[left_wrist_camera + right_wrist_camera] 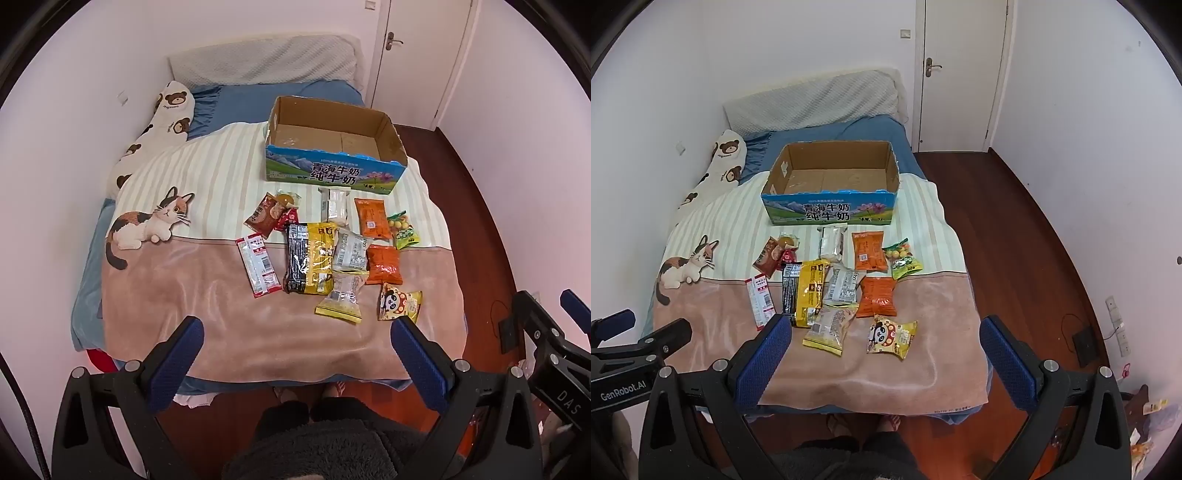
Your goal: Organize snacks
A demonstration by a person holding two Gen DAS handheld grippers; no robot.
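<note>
Both your left tool (297, 334) and right tool (885, 334) stand wide apart, holding nothing. The snack packets (833, 288) lie ahead on the bed (916, 369), the empty box (831, 177) beyond them. Likely light, crinkly, slippery: pinch a sealed edge.

A bed (916, 373) filled the corner of the room, covered by a blanket (738, 236) printed with a cat, striped cream above and plain pink below. An open cardboard box (827, 206) sat on the striped part, its inside bare. Just in front of it snack packets (842, 288) lay scattered flat, some overlapping, across both parts. A bear-print pillow (724, 162) and a grey cushion (812, 99) lay at the head.
</note>
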